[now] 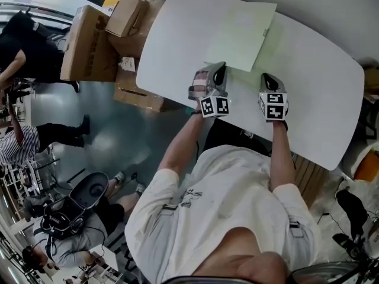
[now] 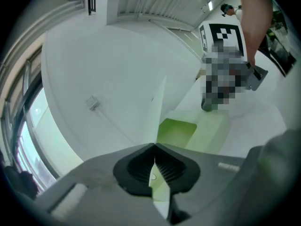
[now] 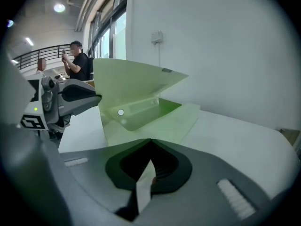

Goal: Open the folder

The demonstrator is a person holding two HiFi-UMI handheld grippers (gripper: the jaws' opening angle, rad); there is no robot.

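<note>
Folder point(image 1: 241, 35) on surface point(image 1: 323, 87) partly open. Left gripper point(image 1: 220, 76) pinching top cover point(image 3: 136, 84), lifted at angle. Right gripper point(image 1: 266, 80) clamped on bottom sheet point(image 3: 176, 124). Remaining: swing cover fully over.

Folder cover point(image 2: 159, 111) tight in hand-held gripper point(image 2: 154, 149)

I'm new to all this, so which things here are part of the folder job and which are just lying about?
In the job: folder; left hand-held gripper and right hand-held gripper, both shut on it; table under it.
Lying about: cardboard boxes on the floor; bystanders.
</note>
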